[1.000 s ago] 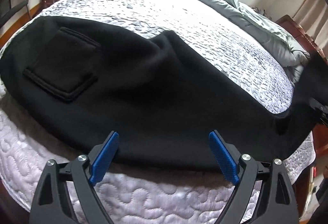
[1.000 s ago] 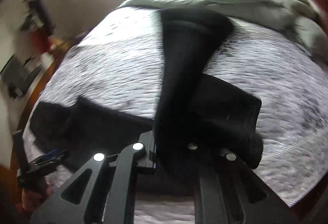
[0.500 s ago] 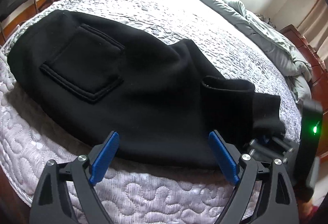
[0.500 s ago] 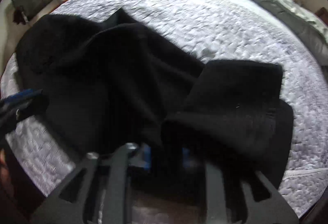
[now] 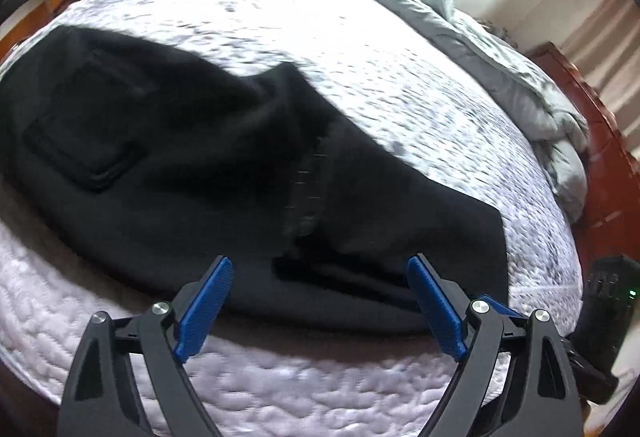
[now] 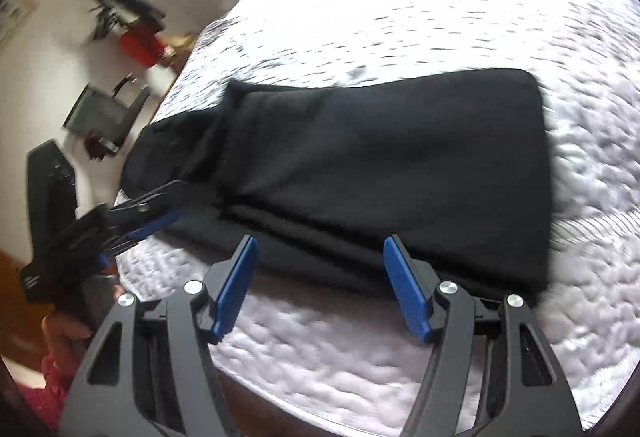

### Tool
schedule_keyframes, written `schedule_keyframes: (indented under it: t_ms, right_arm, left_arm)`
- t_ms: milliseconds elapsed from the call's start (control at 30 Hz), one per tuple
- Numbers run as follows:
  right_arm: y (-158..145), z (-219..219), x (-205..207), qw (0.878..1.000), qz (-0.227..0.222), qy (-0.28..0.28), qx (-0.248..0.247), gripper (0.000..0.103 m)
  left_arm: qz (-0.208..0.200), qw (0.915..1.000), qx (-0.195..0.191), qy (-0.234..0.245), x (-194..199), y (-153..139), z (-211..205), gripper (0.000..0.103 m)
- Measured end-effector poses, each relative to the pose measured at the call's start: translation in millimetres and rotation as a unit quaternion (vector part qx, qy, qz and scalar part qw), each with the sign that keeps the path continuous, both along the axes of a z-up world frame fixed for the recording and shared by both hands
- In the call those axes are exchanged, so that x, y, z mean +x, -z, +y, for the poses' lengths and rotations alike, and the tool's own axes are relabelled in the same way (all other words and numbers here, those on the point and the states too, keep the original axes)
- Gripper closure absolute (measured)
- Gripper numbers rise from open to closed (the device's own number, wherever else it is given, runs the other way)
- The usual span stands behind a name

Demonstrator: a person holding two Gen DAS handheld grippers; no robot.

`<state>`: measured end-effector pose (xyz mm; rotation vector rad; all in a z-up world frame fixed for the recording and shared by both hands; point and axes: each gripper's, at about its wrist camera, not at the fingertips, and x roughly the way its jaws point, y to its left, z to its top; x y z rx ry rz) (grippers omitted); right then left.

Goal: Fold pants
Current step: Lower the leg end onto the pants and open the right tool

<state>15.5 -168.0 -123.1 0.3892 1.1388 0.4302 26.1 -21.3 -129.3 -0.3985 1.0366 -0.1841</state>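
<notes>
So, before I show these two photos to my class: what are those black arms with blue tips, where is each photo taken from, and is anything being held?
There is no robot here. A person holds a hand tool in each hand, and each tool has two jaws with blue pads and a wide-angle camera looking forward along them. One photo looks out from the left gripper, the other from the right gripper; in the right photo the left tool also shows at the left edge. On the white quilted bed lie black pants, folded over on themselves, with a back pocket showing. A grey duvet is bunched at the far side. Both pairs of jaws stand open and hold nothing.
</notes>
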Motion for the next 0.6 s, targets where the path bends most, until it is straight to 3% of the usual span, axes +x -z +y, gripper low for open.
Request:
schedule_keyframes:
  t_ms: [167,267,300,333,433,600]
  right_arm:
    - [9,-31,-1,0.999,0.015,0.048,0.018,0.038]
    - [28,-41,9,0.997,0.051,0.063,0.002,0.039]
    - [36,-43,11,0.996,0.062,0.058,0.002,0.039]
    - [39,-43,13,0.996,0.065,0.055,0.001,0.04]
    - [31,-43,15,0.997,0.063,0.04,0.001,0.041]
    - [-16,-62,31,0.998,-0.005,0.056,-0.027,0.032]
  left_arm:
    - [-0.001,0.998,0.047,0.043,21,6,-33,0.013]
    - [0.043,0.9914,0.106,0.064,37,35,-48,0.013]
    - [0.06,0.9903,0.107,0.066,42,48,-47,0.012]
    - [0.051,0.9907,0.107,0.067,42,49,-47,0.011]
    - [0.048,0.9884,0.12,0.079,39,41,-51,0.011]
    - [0.017,0.9927,0.091,0.077,43,14,-56,0.011]
